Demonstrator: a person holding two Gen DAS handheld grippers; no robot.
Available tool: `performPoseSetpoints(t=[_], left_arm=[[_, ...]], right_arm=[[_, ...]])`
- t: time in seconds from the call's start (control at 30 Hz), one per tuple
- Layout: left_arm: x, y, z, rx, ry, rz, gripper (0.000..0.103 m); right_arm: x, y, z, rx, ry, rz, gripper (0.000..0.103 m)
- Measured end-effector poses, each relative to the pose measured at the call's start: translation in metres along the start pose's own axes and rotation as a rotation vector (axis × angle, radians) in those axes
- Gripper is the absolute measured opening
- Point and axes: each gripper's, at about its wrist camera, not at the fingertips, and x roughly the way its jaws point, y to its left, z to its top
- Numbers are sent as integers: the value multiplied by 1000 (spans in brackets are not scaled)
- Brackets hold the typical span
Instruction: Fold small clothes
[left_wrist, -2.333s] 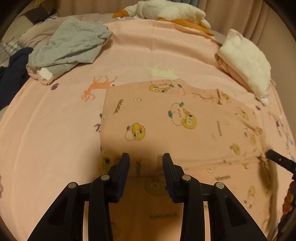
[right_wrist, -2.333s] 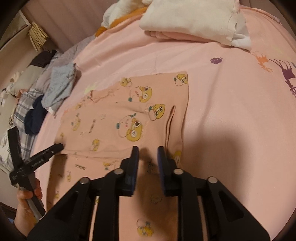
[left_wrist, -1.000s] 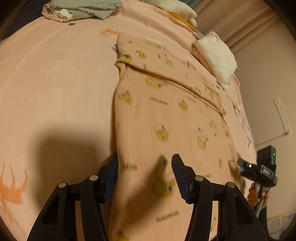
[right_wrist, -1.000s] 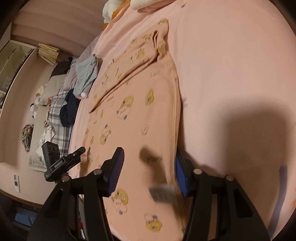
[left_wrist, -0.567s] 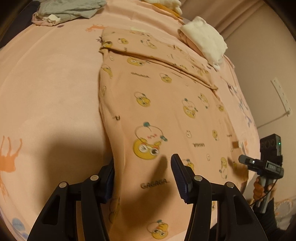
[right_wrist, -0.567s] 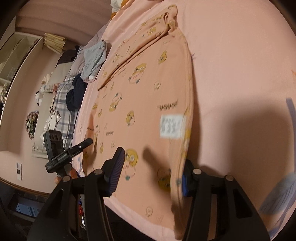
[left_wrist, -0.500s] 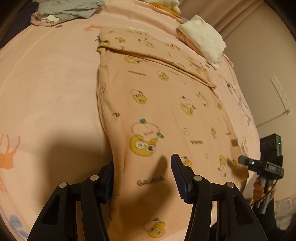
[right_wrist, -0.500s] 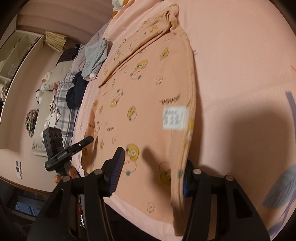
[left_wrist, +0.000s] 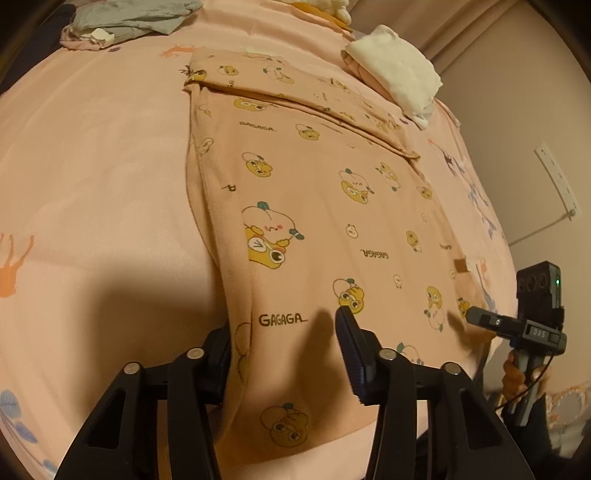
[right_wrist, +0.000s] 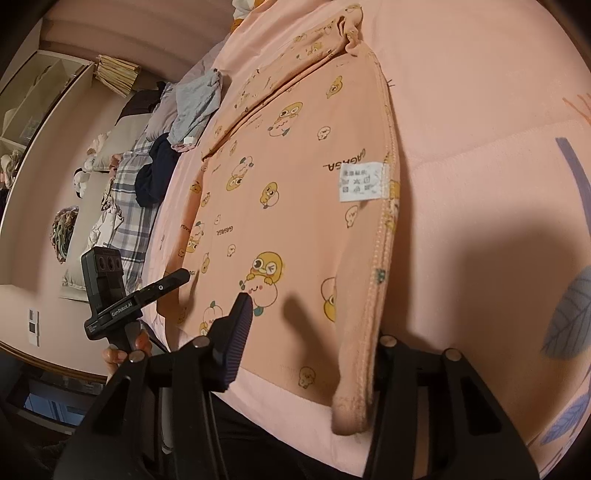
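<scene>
So the peach cartoon-print garment (left_wrist: 317, 206) is spread flat on the pink bedsheet (left_wrist: 92, 166), its far end already doubled over, and its near hem runs right between the fingers of both tools. The left gripper (left_wrist: 284, 354) is spread wide with the garment's left edge draped against its left finger, and the right gripper (right_wrist: 310, 343) is just as wide with the stitched right seam bunched by its right finger. Neither is pinching anything yet. If it were me, I'd slide each one a bit further in so both fabric layers sit between the pads, close them together, then lift evenly so the hem doesn't skew on its way to the far fold. The care label (right_wrist: 361, 181), ahead of the right gripper, faces up, so I'd guess this side ends up hidden. The sheet looks soft and grabby. Far ahead sit a white folded stack (left_wrist: 397, 70) and a grey heap (left_wrist: 125, 18).
</scene>
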Motion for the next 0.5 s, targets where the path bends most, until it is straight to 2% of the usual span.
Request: performPoseSetpoints(t=[0.13, 0.37, 0.5], left_arm=[[-1, 4, -1, -15, -5, 3, 36], [-3, 19, 2, -53, -1, 6, 13], [-5, 19, 6, -48, 0, 15, 11]], right_arm=[[1, -1, 1, 4, 4, -23, 34], [1, -7, 4, 15, 13, -41, 13], [-1, -8, 5, 9, 5, -23, 9]])
